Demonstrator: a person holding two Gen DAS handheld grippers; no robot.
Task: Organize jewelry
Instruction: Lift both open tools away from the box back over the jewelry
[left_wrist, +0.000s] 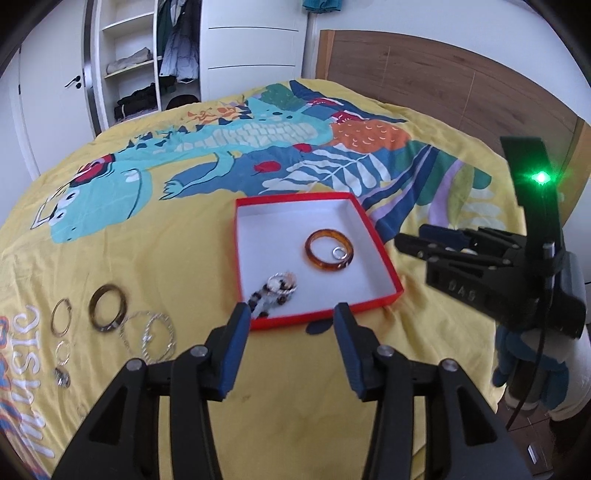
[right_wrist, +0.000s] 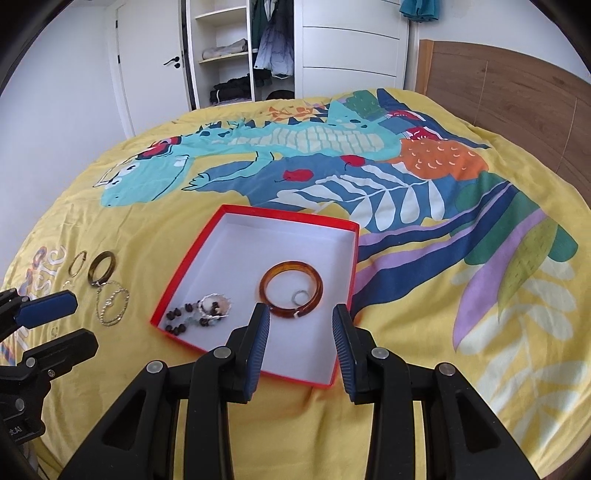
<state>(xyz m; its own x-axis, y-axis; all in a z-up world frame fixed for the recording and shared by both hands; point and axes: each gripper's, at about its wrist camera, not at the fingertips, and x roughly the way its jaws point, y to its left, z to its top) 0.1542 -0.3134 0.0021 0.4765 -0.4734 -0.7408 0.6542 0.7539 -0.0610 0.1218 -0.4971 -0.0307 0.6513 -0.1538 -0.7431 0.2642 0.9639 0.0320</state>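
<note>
A red box (left_wrist: 373, 236) (right_wrist: 347, 258) with a white inside lies on the yellow bedspread. It holds an amber bangle (left_wrist: 328, 255) (right_wrist: 291, 294), a small silver ring (left_wrist: 338, 253) (right_wrist: 300, 296) inside the bangle, and a beaded bracelet with a silver piece (left_wrist: 275, 290) (right_wrist: 207, 308). Left of the box lie a dark bangle (left_wrist: 109, 308) (right_wrist: 102, 272), a thin gold hoop (left_wrist: 61, 315) (right_wrist: 77, 263), silver chain bracelets (left_wrist: 153, 336) (right_wrist: 110, 302) and small rings (left_wrist: 62, 376). My left gripper (left_wrist: 291, 321) is open and empty at the box's near edge. My right gripper (right_wrist: 300, 321) is open and empty over the box's near side.
The bedspread (left_wrist: 184, 229) carries a dinosaur print. A wooden headboard (left_wrist: 443, 85) stands at the right, an open wardrobe (left_wrist: 140, 66) behind. The right gripper's body (left_wrist: 498, 273) shows right of the box; the left gripper's fingers (right_wrist: 48, 306) show at the left edge.
</note>
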